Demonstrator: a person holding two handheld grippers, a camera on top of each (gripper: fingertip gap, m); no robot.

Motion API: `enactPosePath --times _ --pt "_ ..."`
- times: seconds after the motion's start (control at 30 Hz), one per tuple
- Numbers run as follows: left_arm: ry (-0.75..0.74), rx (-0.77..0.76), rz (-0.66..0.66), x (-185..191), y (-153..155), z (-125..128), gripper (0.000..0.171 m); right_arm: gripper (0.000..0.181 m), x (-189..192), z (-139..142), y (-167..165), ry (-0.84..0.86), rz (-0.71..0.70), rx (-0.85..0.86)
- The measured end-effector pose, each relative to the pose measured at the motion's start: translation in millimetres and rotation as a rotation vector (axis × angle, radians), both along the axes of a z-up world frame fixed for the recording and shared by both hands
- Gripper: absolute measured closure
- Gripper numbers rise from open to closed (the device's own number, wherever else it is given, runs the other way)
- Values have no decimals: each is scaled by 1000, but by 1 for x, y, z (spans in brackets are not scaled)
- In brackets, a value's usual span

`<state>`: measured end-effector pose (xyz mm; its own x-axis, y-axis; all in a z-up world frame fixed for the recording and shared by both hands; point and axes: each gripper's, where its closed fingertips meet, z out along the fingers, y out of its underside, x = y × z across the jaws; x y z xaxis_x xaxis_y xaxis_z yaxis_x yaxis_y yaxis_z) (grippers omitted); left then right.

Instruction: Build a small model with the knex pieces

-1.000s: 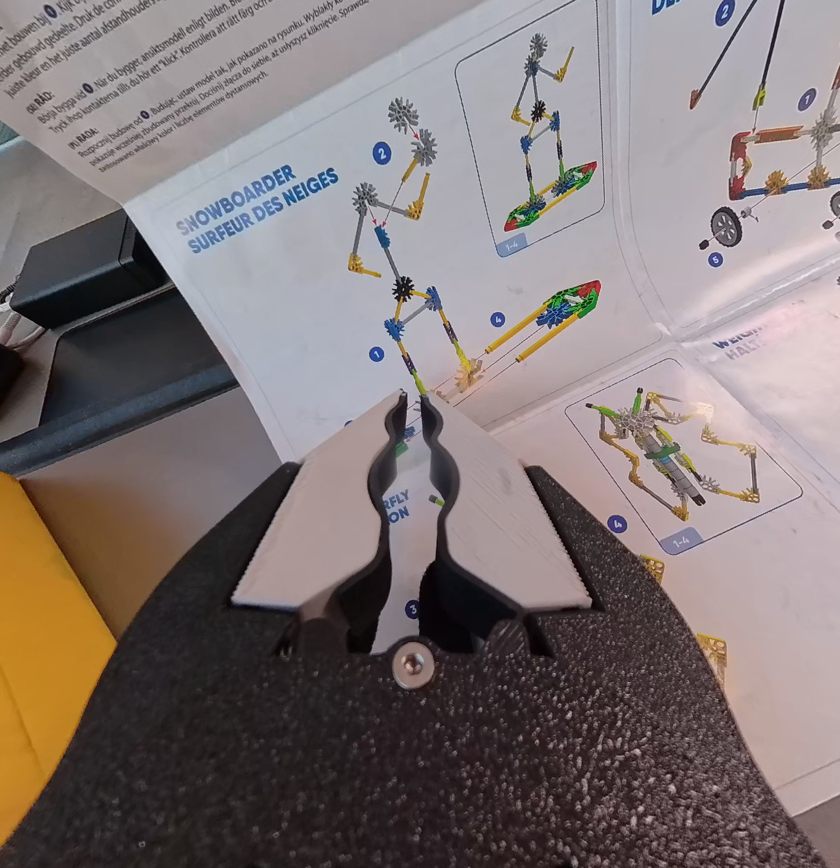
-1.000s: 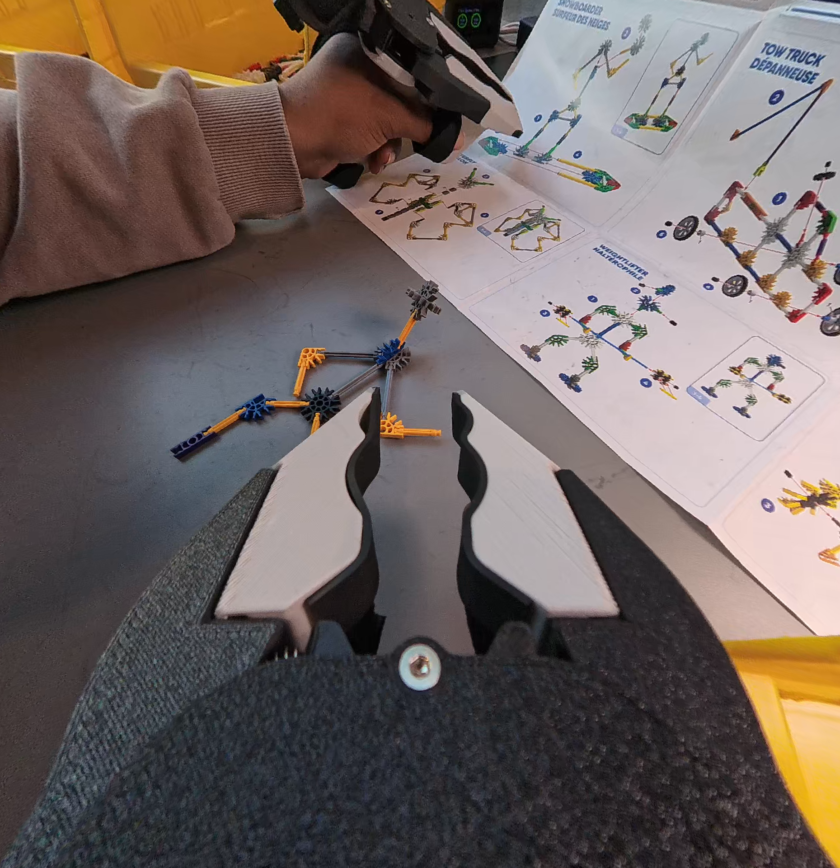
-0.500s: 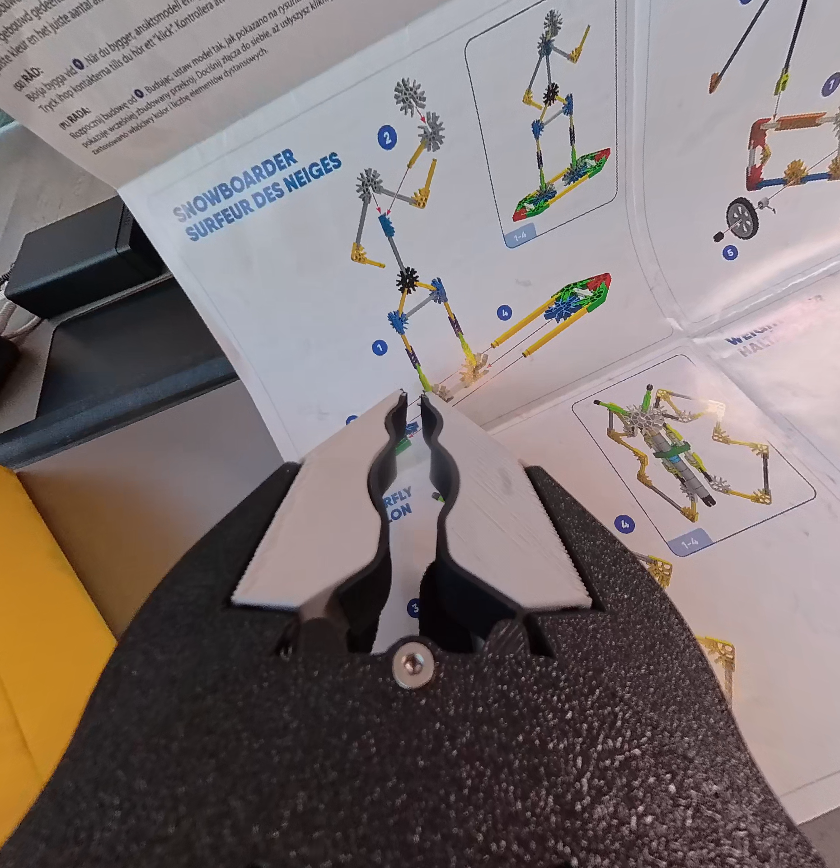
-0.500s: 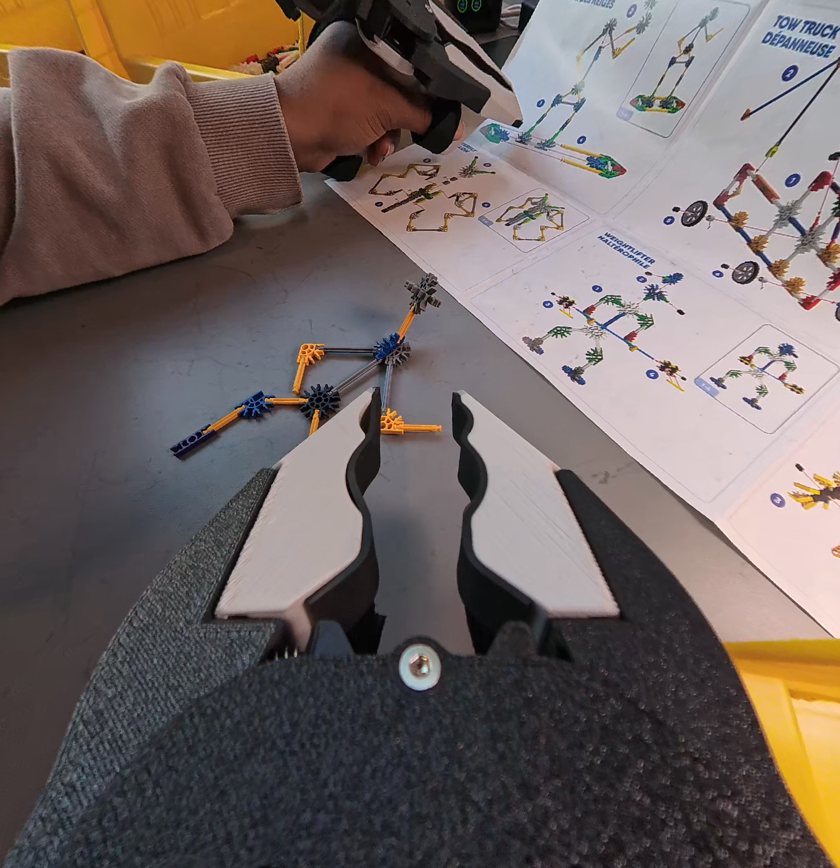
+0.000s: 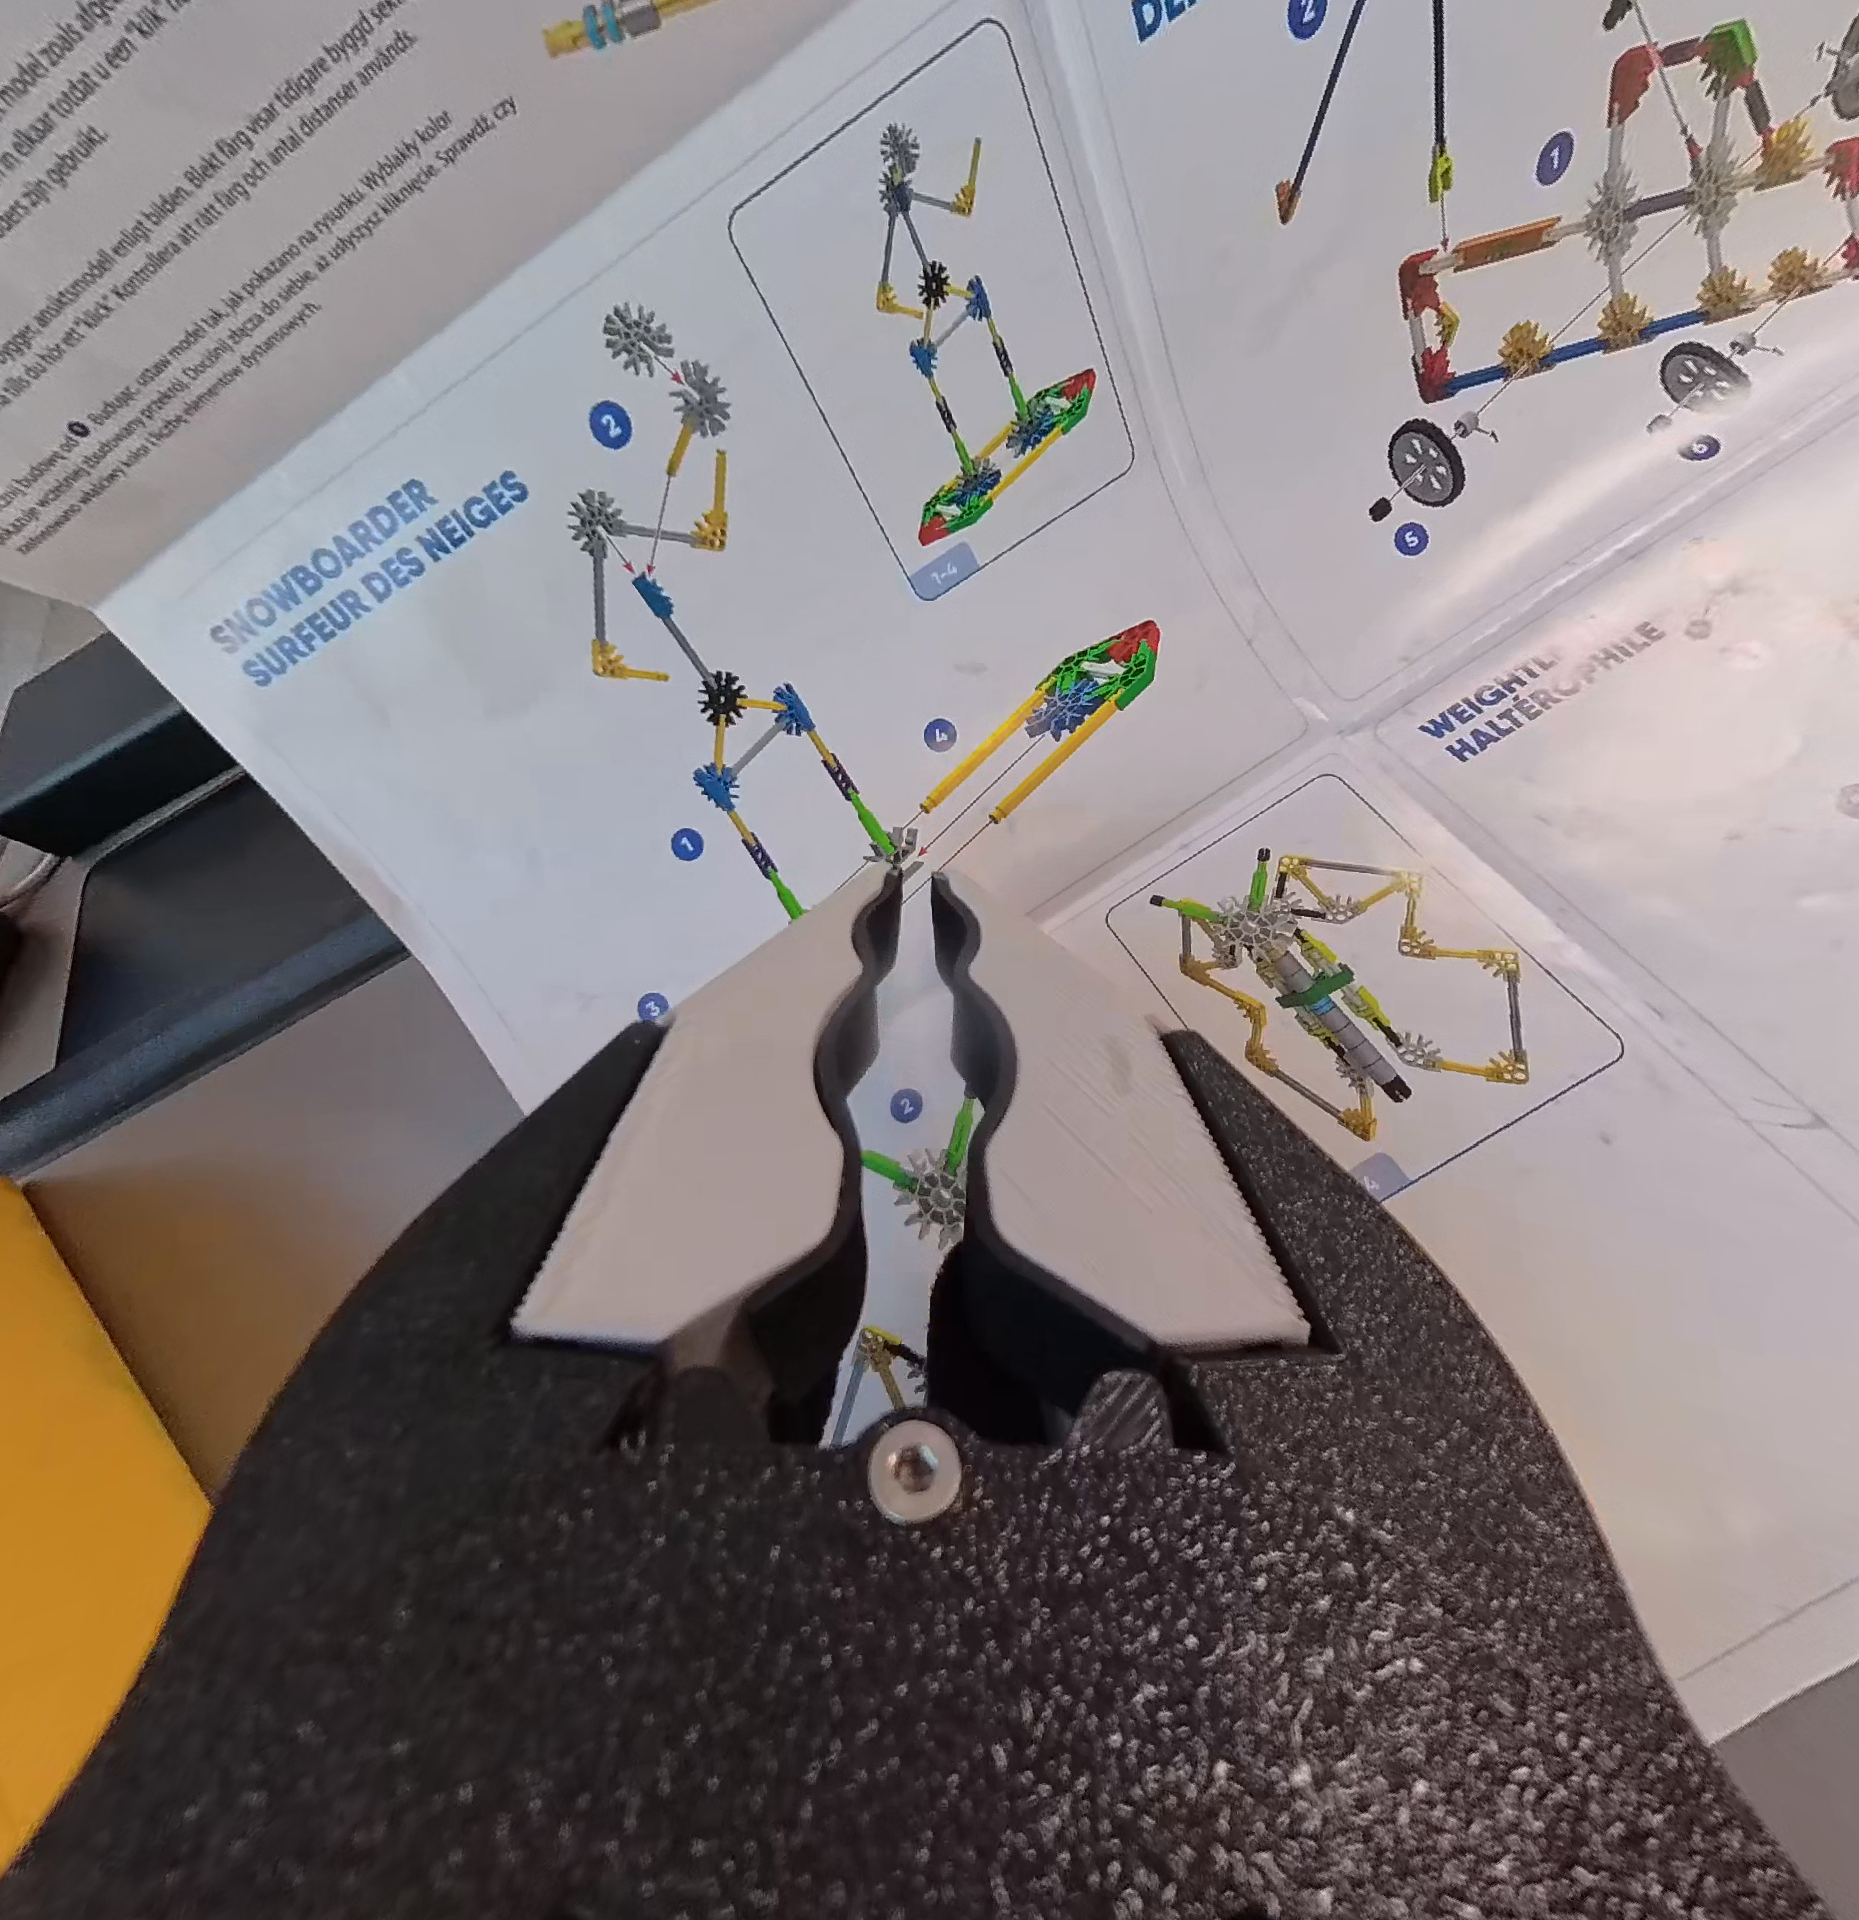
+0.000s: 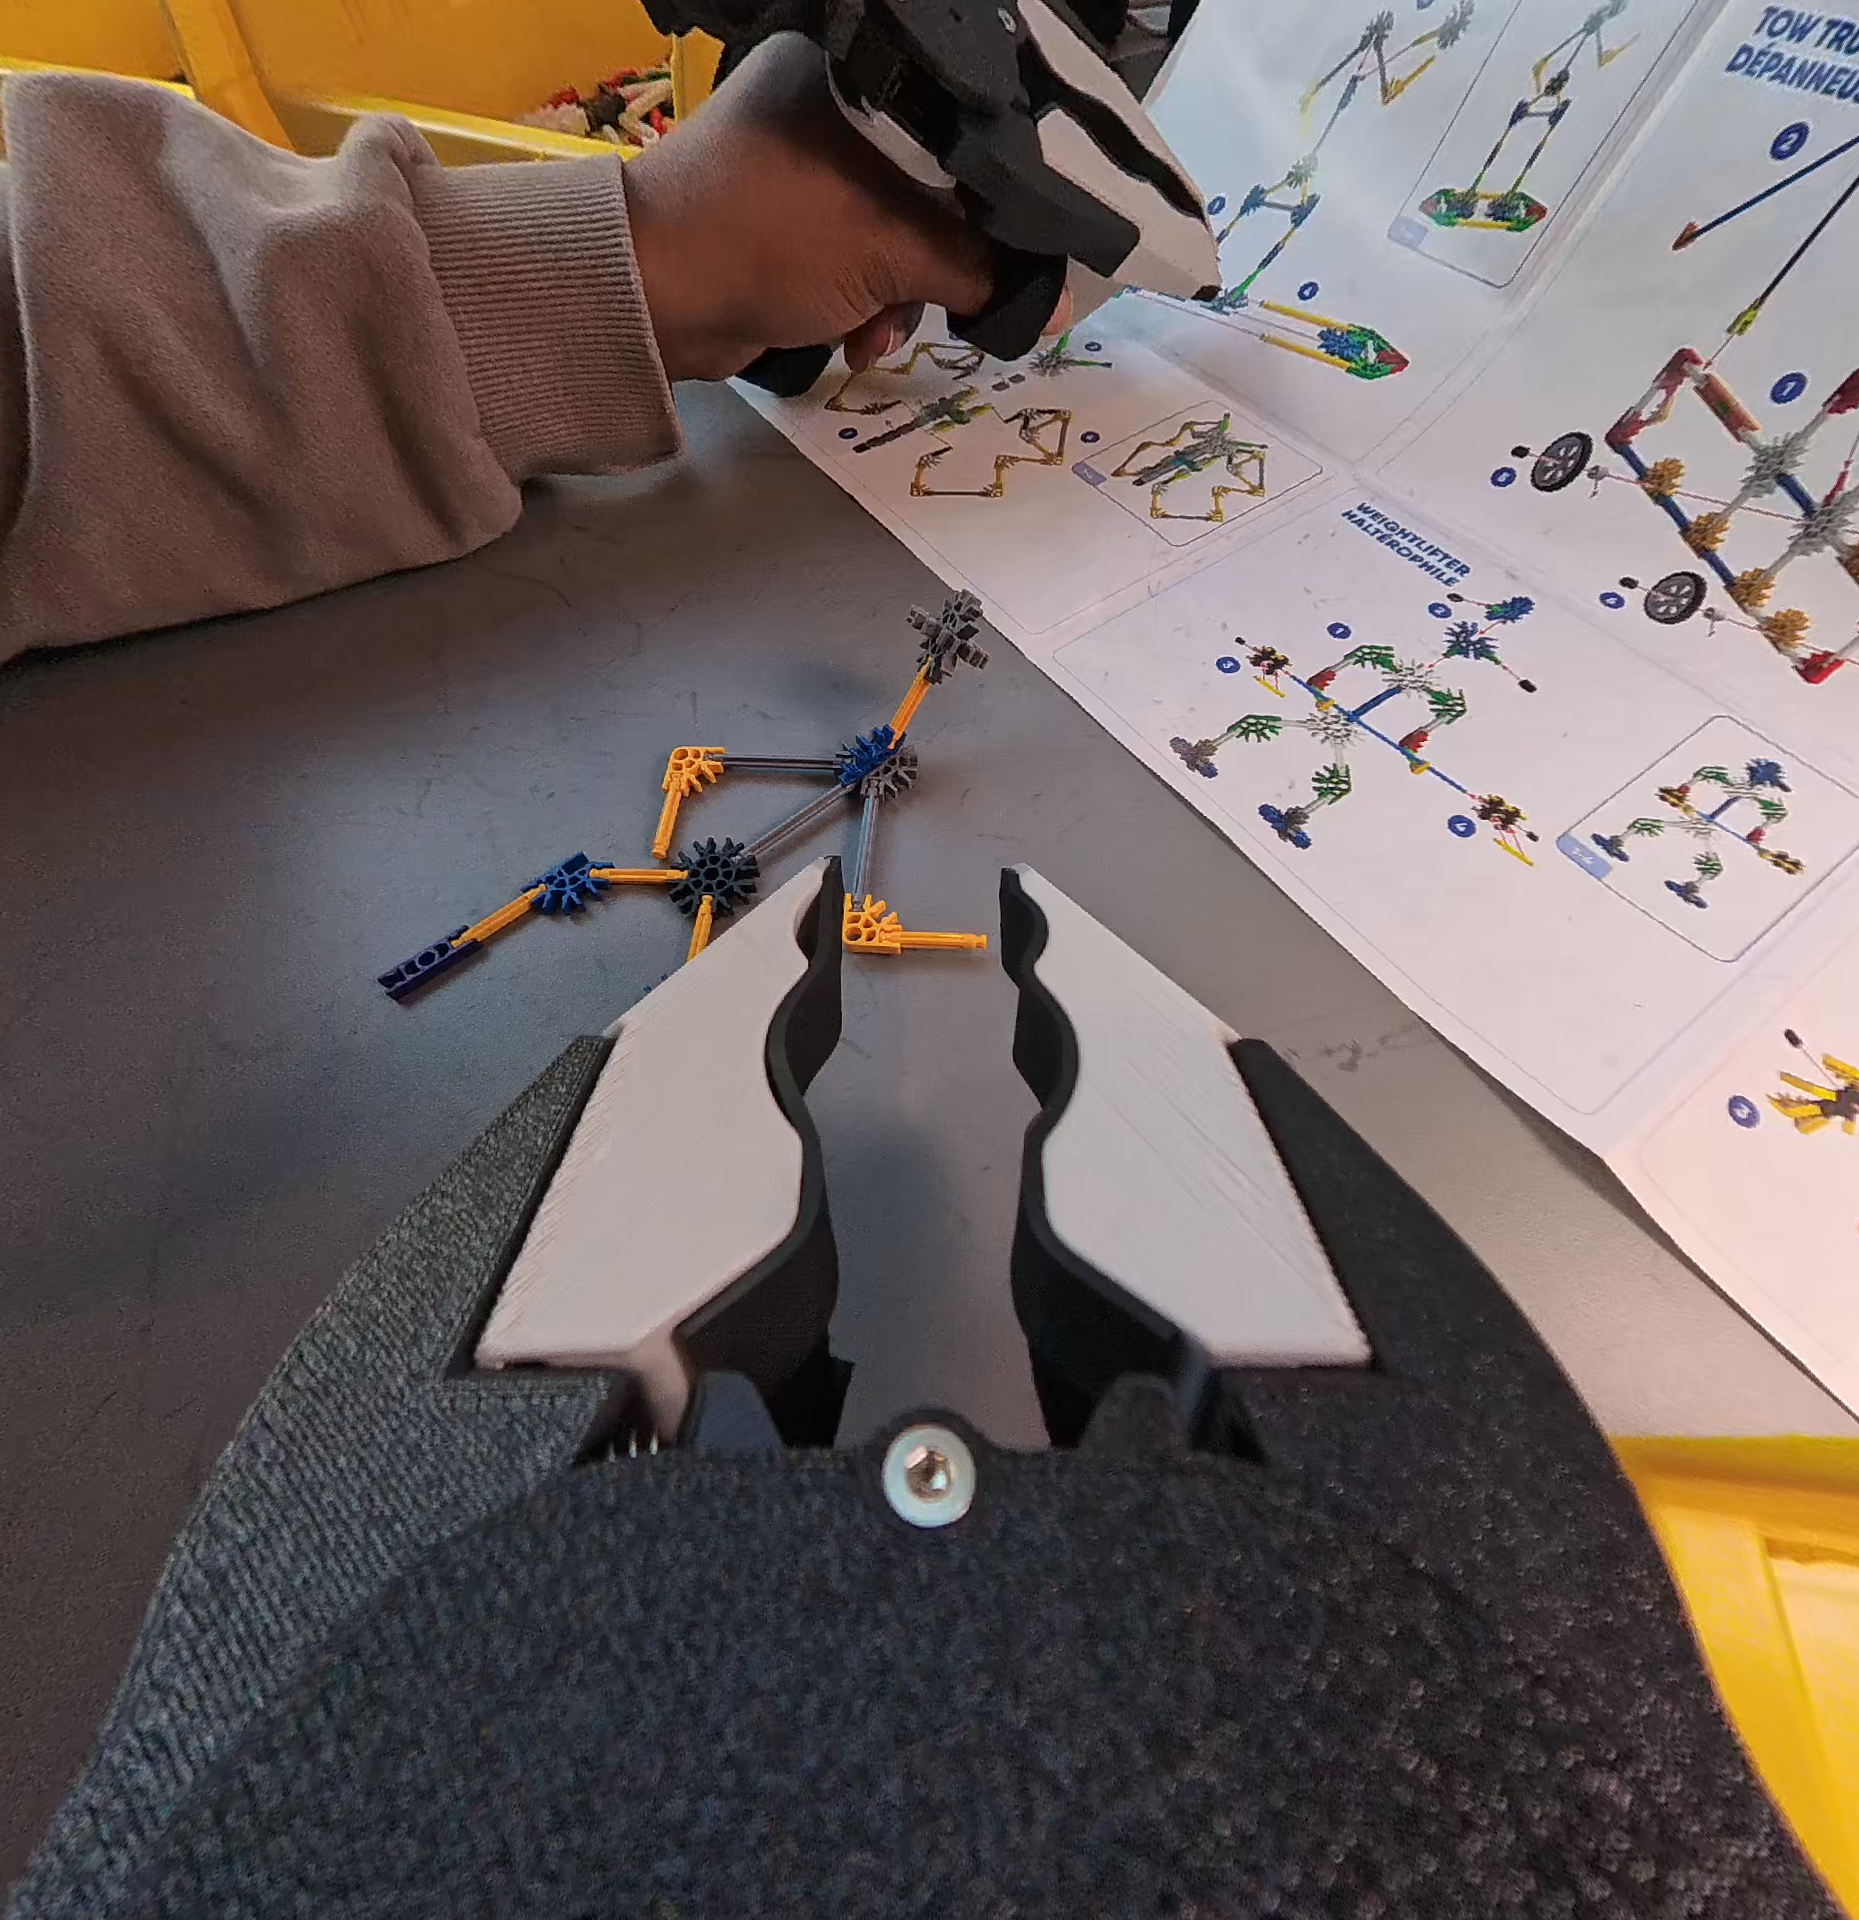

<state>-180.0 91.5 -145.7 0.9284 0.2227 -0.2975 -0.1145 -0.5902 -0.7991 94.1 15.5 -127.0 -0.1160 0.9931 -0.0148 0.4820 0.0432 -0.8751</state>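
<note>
A flat figure of rods and connectors (image 6: pixel 779 821), in yellow, blue, black and grey, lies on the dark table (image 6: pixel 229 1039). My right gripper (image 6: pixel 914 883) is open and empty just above it, with the figure's yellow corner connector (image 6: pixel 873 925) between the fingertips. My left gripper (image 5: pixel 914 883) is shut and empty. Its tips point at a drawn figure's foot on the white instruction sheet (image 5: pixel 1527 1351). The right wrist view shows this gripper (image 6: pixel 1205 286) farther off, held by a hand with a beige sleeve (image 6: pixel 281 364) over the sheet (image 6: pixel 1164 561).
Yellow bins stand at the near right (image 6: pixel 1787 1610) and behind the sleeve, one holding loose pieces (image 6: pixel 603 104). Another yellow bin (image 5: pixel 52 1455) is at the left of the left wrist view. A black box (image 5: pixel 94 748) sits behind the sheet's left edge. The tips of one gripper are about 30 cm away from the tips of the other.
My left gripper has shifted and tilted a little over the sheet, its tips staying near the drawn figure's foot. My right gripper has barely moved and stays open.
</note>
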Motion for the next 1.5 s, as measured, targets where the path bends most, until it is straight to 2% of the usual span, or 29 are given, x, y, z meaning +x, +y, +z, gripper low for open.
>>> enactPosePath --times 0.37,0.97,1.33,1.5 --pt "5 16 9 -4 -2 2 166 152 0 -2 -3 -9 12 20" --pt "38 118 -3 5 -3 32 166 152 1 -9 -8 -50 40 76" --pt "10 108 6 5 -10 25 166 152 2 -10 -9 -53 40 88" --pt "-41 126 -26 18 -11 27 163 152 2 -10 -9 -55 43 95"
